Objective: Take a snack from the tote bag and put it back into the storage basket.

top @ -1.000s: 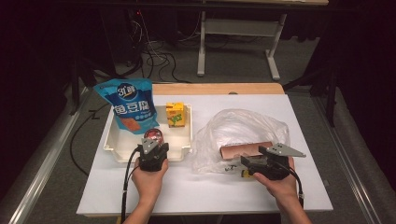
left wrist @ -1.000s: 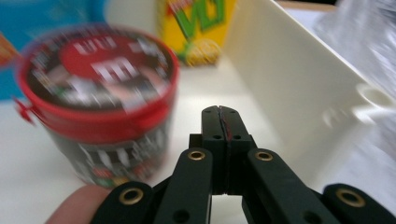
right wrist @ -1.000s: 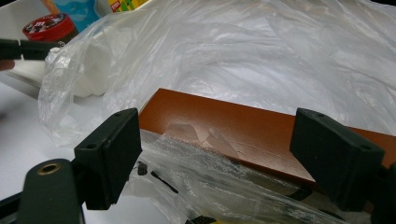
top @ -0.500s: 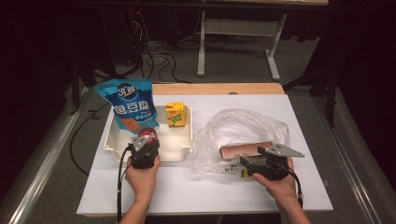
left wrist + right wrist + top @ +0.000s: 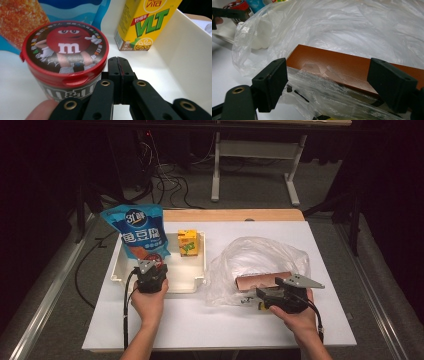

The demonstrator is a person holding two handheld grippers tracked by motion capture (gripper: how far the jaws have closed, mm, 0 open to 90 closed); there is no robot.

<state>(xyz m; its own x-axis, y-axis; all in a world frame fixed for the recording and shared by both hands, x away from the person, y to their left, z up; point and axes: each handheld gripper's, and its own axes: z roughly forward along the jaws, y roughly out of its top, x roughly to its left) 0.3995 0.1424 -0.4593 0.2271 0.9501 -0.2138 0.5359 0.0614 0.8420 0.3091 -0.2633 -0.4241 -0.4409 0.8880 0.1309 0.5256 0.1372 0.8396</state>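
The candy tub (image 5: 65,58) with the red lid sits in the white tray (image 5: 192,281), and I will tell where things are from that tub. My left gripper (image 5: 119,65) is just beside the tub, on the side toward the yellow drink box (image 5: 146,23), with its jaws pressed together and holding nothing. I think it must open before it can take the tub. The blue snack bag (image 5: 137,232) stands right behind the tub and leans on the tray wall, so it stays up. The drink box stands upright in the far part of the tray, a bit away from the tub. Well apart from the tub, outside the tray on the white counter (image 5: 200,320), lies a clear plastic bag (image 5: 260,260) with a brown box (image 5: 352,67) in it. My right gripper (image 5: 334,83) is spread wide at the bag's open mouth, with the brown box between its jaws, maybe to keep the bag ready for filling.
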